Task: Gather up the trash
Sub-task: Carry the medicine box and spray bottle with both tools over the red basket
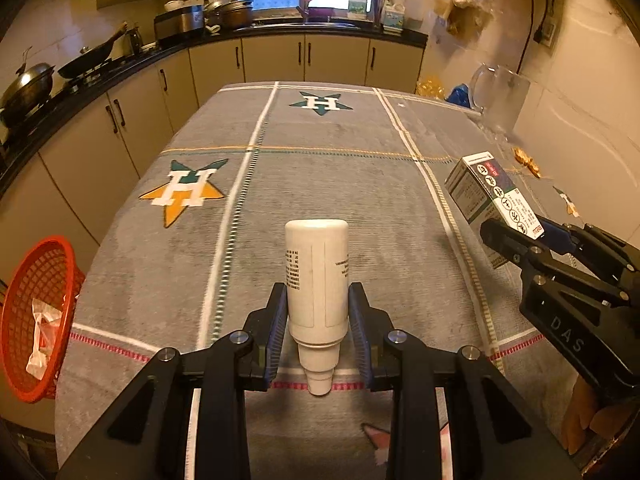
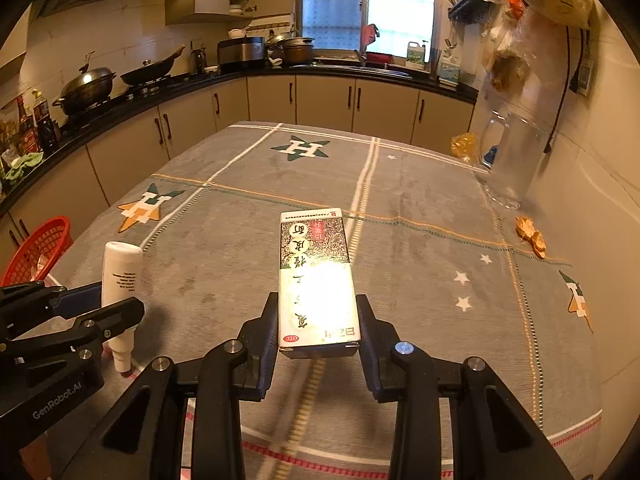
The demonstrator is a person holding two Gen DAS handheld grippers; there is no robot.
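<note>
Left tongs clamping white bottle, right tongs clamping carton, bagged trash in basket only leftward

A white plastic bottle with small black print down its side is held off the table, its flat base pointing away and its narrow stepped nozzle toward the holder, clamped across its body. To its right a slim carton, white and green with red marks and bold characters on its face, is likewise held aloft, gripped by its near end. An orange mesh basket hangs off the table's left edge with a crumpled clear wrapper inside.
</note>
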